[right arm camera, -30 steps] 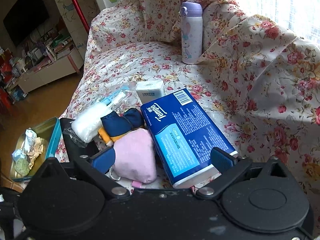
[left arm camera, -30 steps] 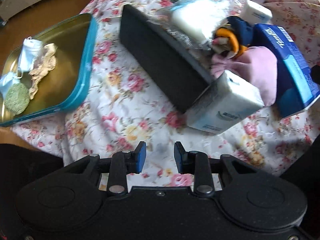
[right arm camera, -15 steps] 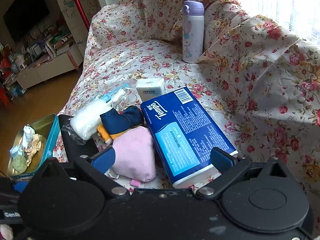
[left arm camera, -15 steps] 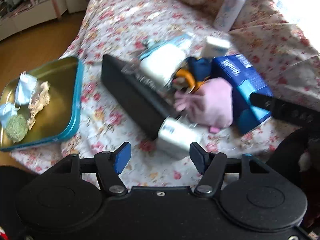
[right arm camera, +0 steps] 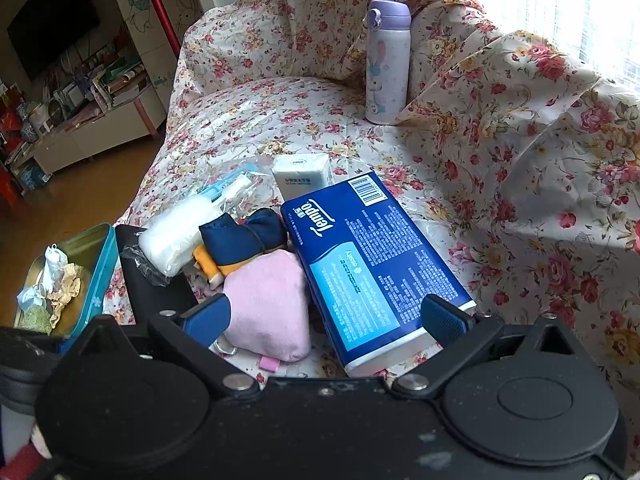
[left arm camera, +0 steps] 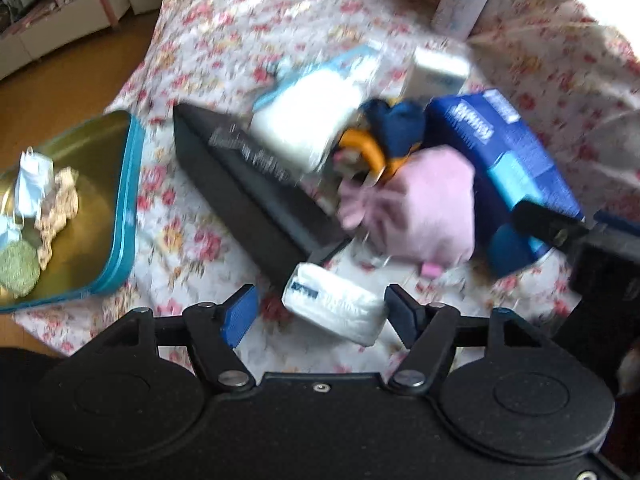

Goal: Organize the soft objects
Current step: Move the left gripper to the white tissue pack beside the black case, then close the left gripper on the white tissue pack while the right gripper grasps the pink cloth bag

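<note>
**A:** White plastic wrap is what you're about to pinch: the small tissue pack (left arm camera: 336,307) lies on the floral cover (left arm camera: 224,60) right between the fingers of your left gripper (left arm camera: 320,314), which stand wide apart. The right pad looks to be at the pack's end, the left pad clear of it. Nothing is clamped.

**B:** So what can go wrong for you here?

**A:** The wrap is slick and the pack sits skewed to your fingers. Close on a corner and it may squirt out or twist toward the black tray (left arm camera: 256,184) just behind it. The left view is also blurred, so you seem to be moving; I'd judge a close while moving likely to miss.

**B:** And your other hand?

**A:** Your right gripper (right arm camera: 326,318) is spread too, straddling the near ends of the pink pouch (right arm camera: 268,304) and the blue tissue box (right arm camera: 372,264) together. Close there and you may catch both, or drag the pouch's loose tab. The box is wide for those fingers and could slip.

**B:** Anything nearby to mind?

**A:** The blue-rimmed tin (left arm camera: 128,200), with a few soft bits already in it, sits at the cover's edge above the floor. Nudge it and you could tip it off.
</note>
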Motion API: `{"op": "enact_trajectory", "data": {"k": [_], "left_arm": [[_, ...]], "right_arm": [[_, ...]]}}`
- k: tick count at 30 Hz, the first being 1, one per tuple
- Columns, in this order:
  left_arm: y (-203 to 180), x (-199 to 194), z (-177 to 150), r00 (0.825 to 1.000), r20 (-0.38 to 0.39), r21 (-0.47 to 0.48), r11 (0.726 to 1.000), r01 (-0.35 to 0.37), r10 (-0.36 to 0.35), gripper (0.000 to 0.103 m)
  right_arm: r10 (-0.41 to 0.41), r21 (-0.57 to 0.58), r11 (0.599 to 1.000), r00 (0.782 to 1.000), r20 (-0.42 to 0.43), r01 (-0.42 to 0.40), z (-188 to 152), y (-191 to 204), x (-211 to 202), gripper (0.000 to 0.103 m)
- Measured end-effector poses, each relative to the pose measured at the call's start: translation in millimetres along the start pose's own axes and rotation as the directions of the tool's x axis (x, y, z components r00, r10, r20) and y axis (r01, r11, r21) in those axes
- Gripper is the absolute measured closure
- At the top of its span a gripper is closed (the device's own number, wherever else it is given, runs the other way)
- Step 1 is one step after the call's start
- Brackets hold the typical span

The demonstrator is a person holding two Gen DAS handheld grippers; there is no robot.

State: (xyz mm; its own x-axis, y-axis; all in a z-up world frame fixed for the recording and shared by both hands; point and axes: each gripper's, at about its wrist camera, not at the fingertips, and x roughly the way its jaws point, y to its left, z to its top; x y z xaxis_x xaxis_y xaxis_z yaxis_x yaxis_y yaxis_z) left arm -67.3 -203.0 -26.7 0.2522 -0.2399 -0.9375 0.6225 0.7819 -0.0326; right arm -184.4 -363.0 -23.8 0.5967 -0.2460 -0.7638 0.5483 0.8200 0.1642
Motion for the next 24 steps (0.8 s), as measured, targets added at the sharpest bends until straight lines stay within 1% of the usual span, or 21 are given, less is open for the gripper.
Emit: {"op": "enact_trajectory", "data": {"k": [6,8,10,11,14,16,18,19,22,24], "left_arm": [[34,1,-18,0.999,-0.053,-0.056,0.998,-0.009,0.006,0.031],[44,2,-21,0.998,-0.058,-0.078,0.996,-0.036,0.032,0.034],[53,4,-24,0.996,-0.056,-0.085,0.994,-0.074,0.069,0.034],[57,6,-25,0.996,-0.062,-0.093,0.993,-0.077,0.071,0.034],[65,9,-29,0.997,-0.074,-0.112,0.993,-0.046,0.037,0.033],[66,9,-32,0.997,-0.069,-0.104,0.994,-0.042,0.035,0.03],[64,9,-36,0.998,-0.061,-0.094,0.995,-0.034,0.028,0.025],[63,11,-37,0.998,-0.062,-0.09,0.996,-0.026,0.021,0.024],[61,13,-39,0.998,-0.064,-0.09,0.996,-0.012,0.006,0.023],[61,13,-40,0.998,-0.062,-0.091,0.996,-0.004,-0.001,0.023]], "right_arm": [[0.006,-0.004,1.0,1.0,-0.014,-0.006,0,1,2,0.001],[0.003,-0.02,1.0,1.0,-0.019,-0.004,0,4,3,0.001],[-0.003,-0.044,0.999,1.0,-0.023,0.002,-1,8,4,0.001],[-0.007,-0.057,0.998,1.0,-0.025,0.006,-1,10,4,0.001],[-0.032,-0.119,0.993,0.999,-0.028,0.029,-2,22,5,0.001],[-0.042,-0.18,0.983,0.999,-0.026,0.037,-4,34,5,0.001],[-0.023,-0.232,0.972,0.999,-0.03,0.016,-6,47,6,0.001],[-0.006,-0.241,0.97,0.999,-0.038,-0.003,-7,51,8,0.001],[0.024,-0.249,0.967,0.993,-0.113,-0.052,-10,66,28,0.001],[0.01,-0.257,0.965,0.989,-0.144,-0.047,-11,73,41,0.001]]}}
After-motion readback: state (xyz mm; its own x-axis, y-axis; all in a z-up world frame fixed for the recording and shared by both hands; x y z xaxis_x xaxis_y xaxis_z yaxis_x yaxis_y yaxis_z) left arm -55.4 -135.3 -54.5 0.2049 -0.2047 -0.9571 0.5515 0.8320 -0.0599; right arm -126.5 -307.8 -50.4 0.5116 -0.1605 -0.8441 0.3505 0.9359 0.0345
